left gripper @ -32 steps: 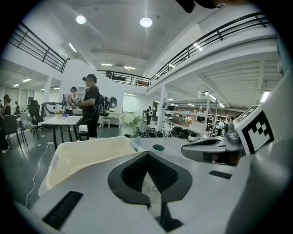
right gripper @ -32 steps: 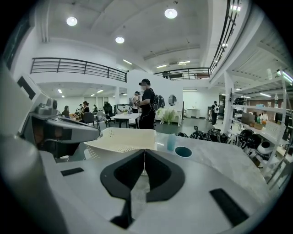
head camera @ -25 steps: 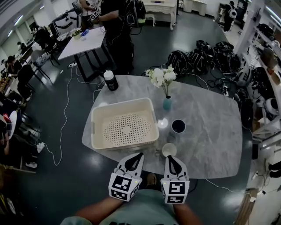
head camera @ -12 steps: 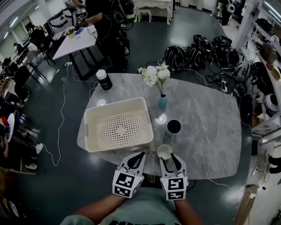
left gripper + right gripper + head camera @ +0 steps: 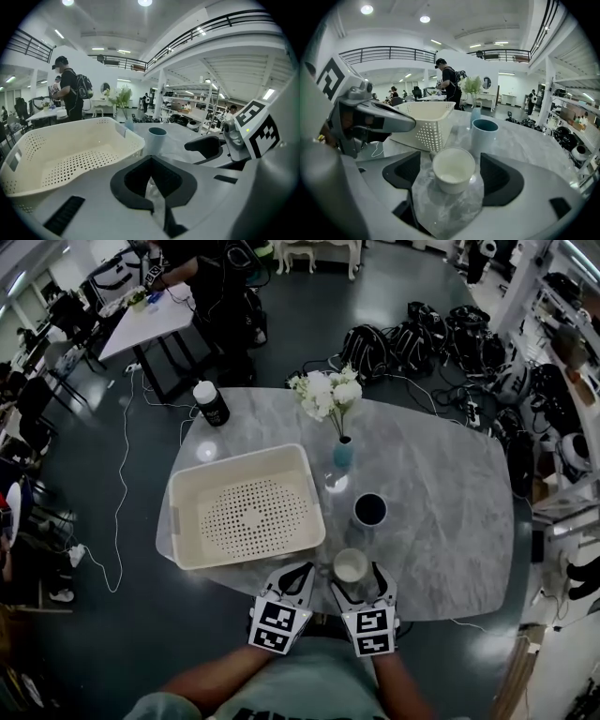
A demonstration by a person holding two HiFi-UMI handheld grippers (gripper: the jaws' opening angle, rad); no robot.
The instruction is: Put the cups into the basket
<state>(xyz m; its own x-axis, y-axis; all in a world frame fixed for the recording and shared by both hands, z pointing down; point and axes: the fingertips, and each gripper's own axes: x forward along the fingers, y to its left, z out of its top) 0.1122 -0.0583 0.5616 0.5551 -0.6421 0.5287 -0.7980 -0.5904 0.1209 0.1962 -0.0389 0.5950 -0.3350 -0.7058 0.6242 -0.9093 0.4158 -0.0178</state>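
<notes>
- Zero cups are in yet; all the work is left.
- My right gripper [image 5: 357, 582] has just been opening its jaws, now wide around the white cup [image 5: 453, 169] without gripping.
- My left gripper [image 5: 152, 180] is closed, empty.
- The blue cup [image 5: 484, 133] stands behind, beside the bare basket [image 5: 187, 512].
- Any writing on the dark bottle [image 5: 210, 404] seems too small to read.

A cream perforated plastic basket [image 5: 240, 459] sits on the left half of the grey marble-look oval table [image 5: 441, 512]. To its right stand a teal vase of white flowers [image 5: 343, 454], a blue cup with a dark inside [image 5: 370, 510] and, nearest, a small white cup [image 5: 351, 565]. The right gripper [image 5: 356, 576] has just been opening its jaws, which flank the white cup, seemingly without touching it. The left gripper [image 5: 300, 570], jaws together, is near the basket's corner.
</notes>
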